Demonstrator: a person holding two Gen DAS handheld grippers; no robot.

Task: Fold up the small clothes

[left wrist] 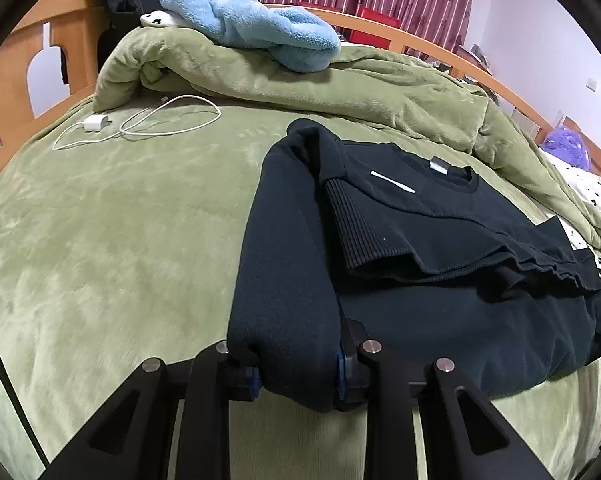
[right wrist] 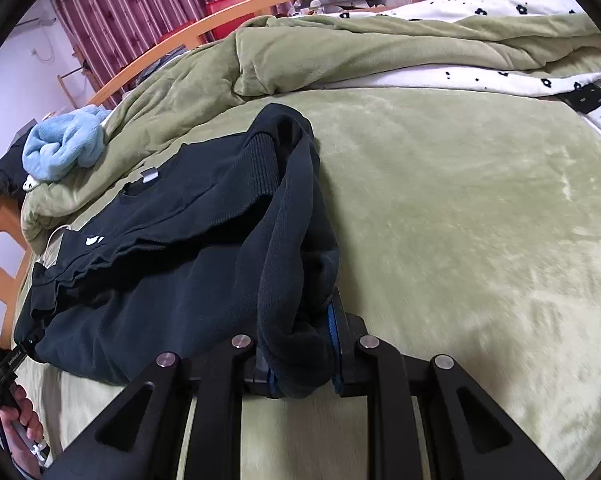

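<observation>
1. The black sweatshirt lies on the green blanket that covers the bed, toward the near edge, with the bunched green duvet heaped behind it along the far side.
2. Both sleeves look already folded in across the chest; a ribbed cuff rests on top near the collar.
3. The left gripper has its fingers pinched on the near left corner of the folded body, cloth bulging out between the blue pads.
4. The right gripper is clamped on the opposite near corner, where the fabric is bunched thick and rope-like.
5. I'd judge the step in hand is the bottom-to-top fold: the hem is gripped at both corners, ready to be carried up toward the collar.
6. The next move calls for both corners to rise and travel together so the hem stays level and the tucked sleeves don't slide out.
7. A white charger and cable sit well apart near the bed's far left corner, beside a blue fleece on the duvet.
</observation>
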